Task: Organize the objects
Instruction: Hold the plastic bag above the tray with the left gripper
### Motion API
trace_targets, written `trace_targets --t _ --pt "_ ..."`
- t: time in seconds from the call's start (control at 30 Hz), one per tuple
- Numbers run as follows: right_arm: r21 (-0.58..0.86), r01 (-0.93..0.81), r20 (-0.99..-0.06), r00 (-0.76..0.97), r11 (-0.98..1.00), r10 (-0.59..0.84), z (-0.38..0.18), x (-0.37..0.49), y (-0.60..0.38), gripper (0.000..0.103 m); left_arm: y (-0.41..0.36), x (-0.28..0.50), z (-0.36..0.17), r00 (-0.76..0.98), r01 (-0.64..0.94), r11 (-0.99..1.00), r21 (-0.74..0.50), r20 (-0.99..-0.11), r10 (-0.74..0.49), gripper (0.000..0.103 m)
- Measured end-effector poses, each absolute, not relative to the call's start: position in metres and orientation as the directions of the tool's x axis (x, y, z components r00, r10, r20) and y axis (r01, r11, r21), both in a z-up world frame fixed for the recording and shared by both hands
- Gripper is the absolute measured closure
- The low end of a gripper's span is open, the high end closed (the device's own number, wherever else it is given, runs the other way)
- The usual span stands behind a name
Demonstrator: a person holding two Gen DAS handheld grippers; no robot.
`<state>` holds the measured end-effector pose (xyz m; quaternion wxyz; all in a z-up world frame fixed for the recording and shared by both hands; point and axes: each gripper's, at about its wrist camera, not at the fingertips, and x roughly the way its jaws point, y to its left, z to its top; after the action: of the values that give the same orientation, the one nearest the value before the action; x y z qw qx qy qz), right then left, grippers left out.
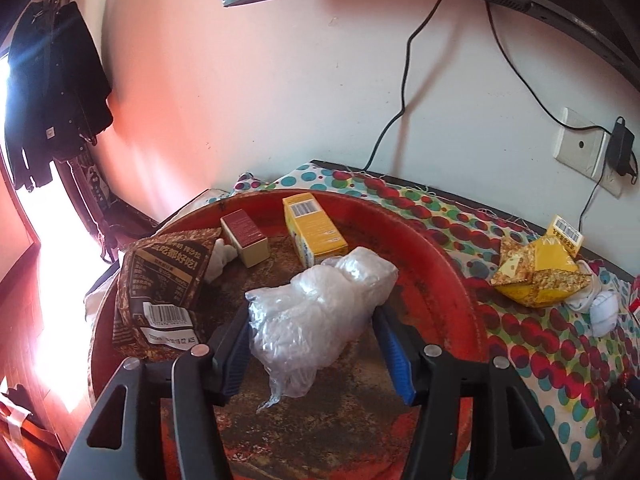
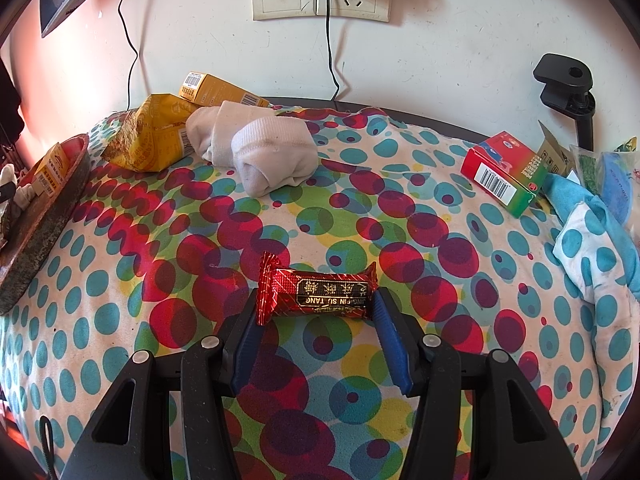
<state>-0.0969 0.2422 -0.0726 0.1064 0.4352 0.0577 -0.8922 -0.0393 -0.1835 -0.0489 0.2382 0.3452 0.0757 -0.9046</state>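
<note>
Sorting appears to gather loose items into the round red tray: left hand-held gripper brackets a crumpled clear plastic bag there, jaws wide, seemingly releasing. Right hand-held gripper, equally spread, flanks a red foil-wrapped candy on the dotted worktop cloth, ungripped.

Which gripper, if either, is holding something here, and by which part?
The right gripper brackets the red candy at its two ends; firm grip unclear. The left gripper straddles the plastic bag, jaws apart; contact unclear.

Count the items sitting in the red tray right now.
5, maybe more hidden: brown snack bag at left, white wad beside it, maroon box and yellow box at back, clear plastic bag between the left gripper's fingers.
</note>
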Motion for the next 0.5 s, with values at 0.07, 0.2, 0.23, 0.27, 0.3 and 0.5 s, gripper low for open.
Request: trace_targets --t 0.07,0.2,0.23,0.27,0.3,0.5 --pt "-0.012 0.238 -0.788 -0.600 -0.971 -0.137 -0.072 -0.096 0.244 0.052 -0.177 -0.040 -0.049 -0.653 0.467 -0.884 0.036 -0.659 -0.372 0.044" --pt "-0.027 0.236 -0.786 -0.606 -0.971 -0.126 -0.073 -0.099 0.237 0.055 -0.166 -0.041 -0.048 -0.669 0.439 -0.898 0.025 -0.658 -0.346 0.044" --pt "-0.030 0.240 -0.786 -0.606 -0.970 -0.126 -0.073 -0.099 0.237 0.056 -0.163 -0.041 -0.048 -0.671 0.435 -0.900 0.029 -0.656 -0.346 0.044" --pt "-0.034 0.242 -0.785 -0.607 -0.970 -0.124 -0.073 -0.099 0.237 0.056 -0.162 -0.042 -0.049 -0.671 0.431 -0.902 0.037 -0.655 -0.348 0.044" --pt "-0.041 0.243 -0.783 -0.610 -0.969 -0.120 -0.072 -0.098 0.237 0.057 -0.159 -0.043 -0.050 -0.669 0.425 -0.904 0.049 -0.656 -0.350 0.044" --pt "-0.087 0.272 -0.769 -0.630 -0.958 -0.109 -0.070 -0.094 0.229 0.060 -0.156 -0.043 -0.052 -0.665 0.430 -0.901 0.058 -0.654 -0.359 0.044"
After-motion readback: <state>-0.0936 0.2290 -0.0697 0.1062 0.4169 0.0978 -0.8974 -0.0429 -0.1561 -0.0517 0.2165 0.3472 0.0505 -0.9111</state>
